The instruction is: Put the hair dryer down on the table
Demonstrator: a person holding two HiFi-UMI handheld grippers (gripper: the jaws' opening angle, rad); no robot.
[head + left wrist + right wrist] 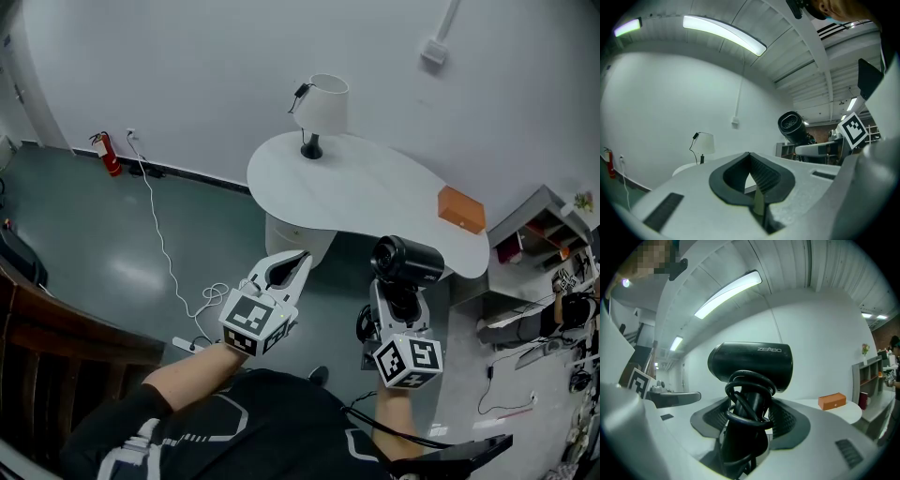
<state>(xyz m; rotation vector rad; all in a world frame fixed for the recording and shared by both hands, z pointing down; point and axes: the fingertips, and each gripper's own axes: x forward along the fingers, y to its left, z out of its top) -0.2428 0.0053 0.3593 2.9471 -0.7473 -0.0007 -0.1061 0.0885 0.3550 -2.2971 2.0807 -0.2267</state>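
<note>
A black hair dryer stands upright in my right gripper, which is shut on its handle; the cord is coiled round that handle. In the right gripper view the hair dryer fills the middle, its barrel level above the jaws. It hangs in the air just short of the white table, near the front edge. My left gripper is shut with nothing in it, held in the air left of the dryer. From the left gripper view the hair dryer shows at the right.
A white lamp stands at the table's far left end. An orange box lies near its right end. A white cable and power strip lie on the grey floor at left. Shelves stand at right.
</note>
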